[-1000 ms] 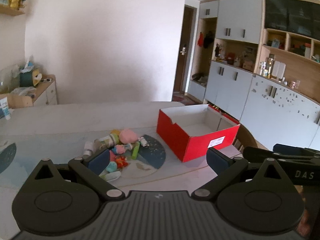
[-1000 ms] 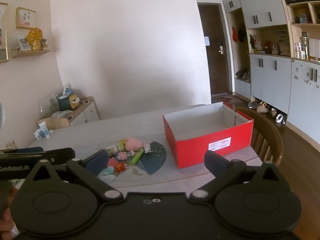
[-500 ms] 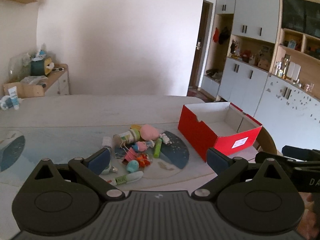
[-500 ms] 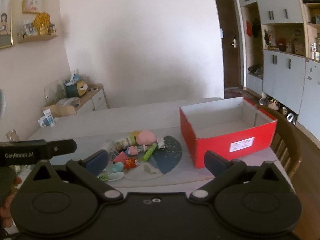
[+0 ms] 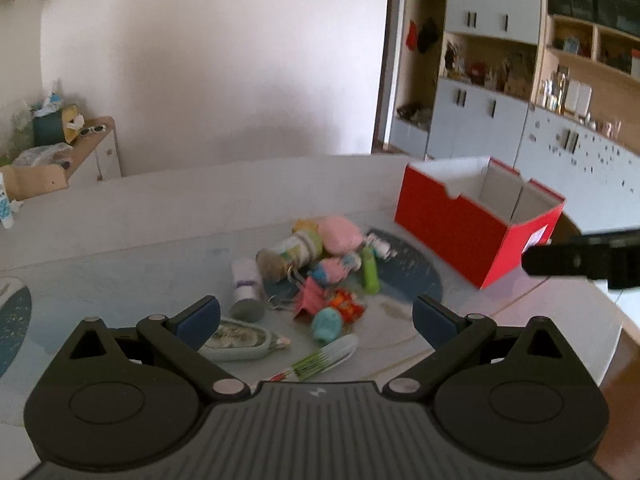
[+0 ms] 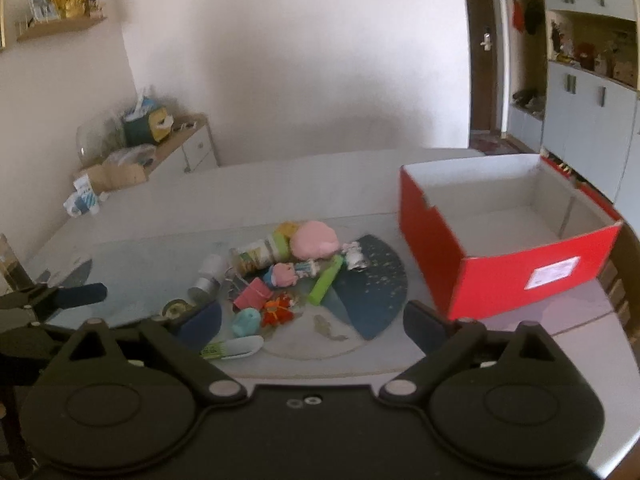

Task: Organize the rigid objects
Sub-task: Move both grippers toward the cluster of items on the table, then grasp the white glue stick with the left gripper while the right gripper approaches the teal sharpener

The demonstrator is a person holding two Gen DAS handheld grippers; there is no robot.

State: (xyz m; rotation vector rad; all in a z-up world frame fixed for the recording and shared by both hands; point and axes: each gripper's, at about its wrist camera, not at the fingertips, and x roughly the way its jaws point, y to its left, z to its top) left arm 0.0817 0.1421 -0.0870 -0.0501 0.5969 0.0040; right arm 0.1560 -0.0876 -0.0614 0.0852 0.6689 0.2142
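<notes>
So both grippers are way closer to the toy pile now than 1 second ago, when the heap was small and sat mid-frame and the wall filled most of the view.

The left gripper has its blue pads spread wide with nothing between them. It hangs over the near edge of the pile: a mint tape dispenser sits right by its left pad, and a white-and-green brush lies at 6 o'clock of the heap.

The right gripper is spread too, jaws just starting to close, nothing pinched. In its view the teal blob toy and orange toy are just ahead, between the pads.

The rest of the pile is bunched together on the table: pink soft lump at 12 o'clock, labelled bottle lying on its side beside it, green tube toward 3 o'clock, pink clip in the middle.

The red box stands open and empty at 3 o'clock of the pile, well apart from it. It has slid further right in the left view than before.
</notes>
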